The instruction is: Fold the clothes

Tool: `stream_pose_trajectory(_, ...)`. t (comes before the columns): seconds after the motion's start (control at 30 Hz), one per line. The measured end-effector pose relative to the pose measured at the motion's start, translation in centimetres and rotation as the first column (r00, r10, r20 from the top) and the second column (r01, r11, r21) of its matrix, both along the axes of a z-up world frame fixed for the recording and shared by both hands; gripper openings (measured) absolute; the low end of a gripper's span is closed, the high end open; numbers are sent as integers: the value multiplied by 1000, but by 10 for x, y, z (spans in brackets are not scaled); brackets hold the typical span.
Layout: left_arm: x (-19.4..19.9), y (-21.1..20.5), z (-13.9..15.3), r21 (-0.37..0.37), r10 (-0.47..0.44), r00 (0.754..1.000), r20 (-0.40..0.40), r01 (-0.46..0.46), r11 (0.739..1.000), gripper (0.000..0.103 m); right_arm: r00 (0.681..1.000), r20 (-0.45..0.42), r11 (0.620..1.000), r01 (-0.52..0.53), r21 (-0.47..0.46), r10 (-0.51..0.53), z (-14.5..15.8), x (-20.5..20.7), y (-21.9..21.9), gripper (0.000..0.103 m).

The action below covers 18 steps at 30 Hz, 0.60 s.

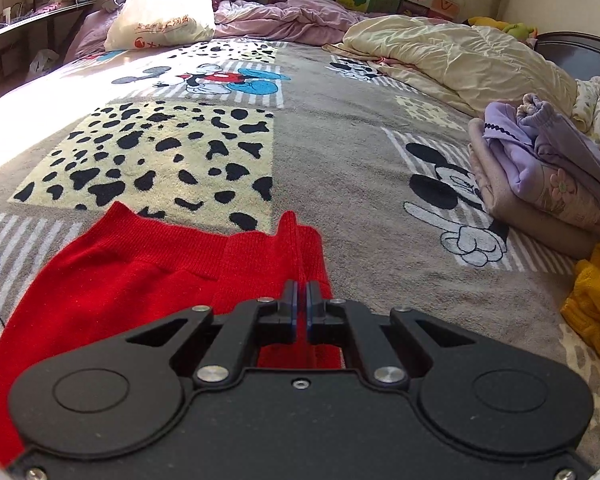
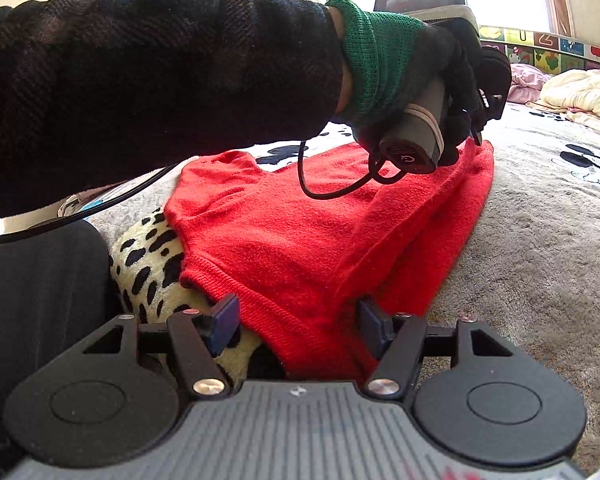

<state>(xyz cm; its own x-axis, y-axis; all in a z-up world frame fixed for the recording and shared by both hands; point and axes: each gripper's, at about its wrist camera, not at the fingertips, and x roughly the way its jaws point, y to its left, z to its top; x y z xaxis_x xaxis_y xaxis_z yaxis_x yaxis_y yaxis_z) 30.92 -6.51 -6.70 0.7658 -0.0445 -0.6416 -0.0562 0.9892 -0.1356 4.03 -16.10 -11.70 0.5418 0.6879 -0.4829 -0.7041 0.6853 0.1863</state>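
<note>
Red knitted garment (image 2: 300, 248), fine-ribbed and slightly fuzzy, lies spread on a grey plush blanket printed with cartoon mice and black-spotted cream panels (image 1: 340, 152), which covers a bed. Its fabric is doubled over: in the right wrist view one layer lies across another, with a rolled fold running along the right edge and a ribbed hem nearest the camera. In the left wrist view a raised ridge of the knit stands up in front of the left gripper (image 1: 301, 292), whose blue-padded fingers are pressed almost together with a pinch of the red cloth between them. The right gripper (image 2: 296, 320) is spread wide, its fingers standing either side of the hem, which lies loose between them. A gloved hand with a green cuff (image 2: 420, 80) holds the left tool's handle over the far end of the garment. Well to the right sit a stack of folded lilac and beige clothes (image 1: 540, 176) and a yellow knit (image 1: 596, 300).
</note>
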Motion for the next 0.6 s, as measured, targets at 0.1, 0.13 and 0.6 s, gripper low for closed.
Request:
stream_pose_trajectory(0.1,-3,-7,3,28,-21,999,25,20,999,1,1000,-8,1000,2,6,-2,0,1,-1,64)
stream_pose_trajectory(0.13,-1,-10,0,44,-31,999,18,30,999,1,1000,-12,1000,2,9,-2,-1,2,-2,64)
stream_pose_trajectory(0.6,-34,3,5,108,-193,981,19,190,976,13,997,-68,998,26,57,-22,-3,7,-12,64)
